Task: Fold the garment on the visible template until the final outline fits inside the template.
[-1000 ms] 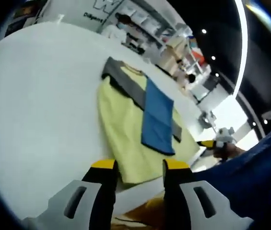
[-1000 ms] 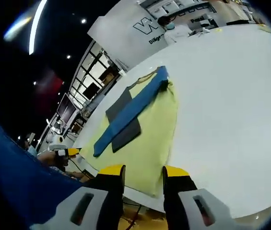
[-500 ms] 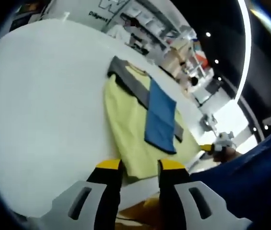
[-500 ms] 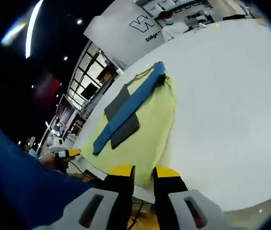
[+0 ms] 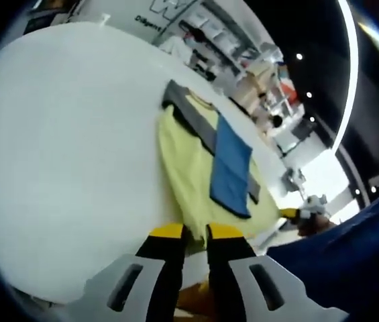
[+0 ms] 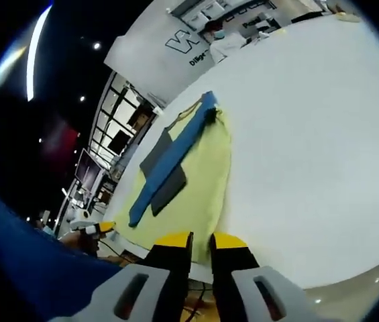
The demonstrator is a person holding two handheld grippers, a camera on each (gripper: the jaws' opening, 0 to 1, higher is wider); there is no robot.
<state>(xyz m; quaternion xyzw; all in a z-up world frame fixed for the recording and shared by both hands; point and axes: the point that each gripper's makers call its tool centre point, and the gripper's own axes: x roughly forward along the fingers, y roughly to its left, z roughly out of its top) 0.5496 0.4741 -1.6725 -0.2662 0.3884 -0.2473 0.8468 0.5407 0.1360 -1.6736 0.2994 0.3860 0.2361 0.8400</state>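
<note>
Both pairs of my jaws have narrowed over the last second. Left gripper (image 5: 196, 233): jaws nearly pressed together, pinching the near hem of the yellow garment (image 5: 190, 176) at the white counter (image 5: 62, 147) edge. Right gripper (image 6: 201, 239): jaws likewise pinching the same hem. Garment lies flat, blue sleeve (image 6: 172, 157) and grey sleeve (image 6: 169, 189) folded across it.

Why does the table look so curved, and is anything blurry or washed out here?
Left gripper view: the fisheye lens bows the white table; the yellow shirt is fairly sharp, the background shelves soft. Right gripper view: same bowing, the table evenly bright, the ceiling dark with streaky lights.
</note>
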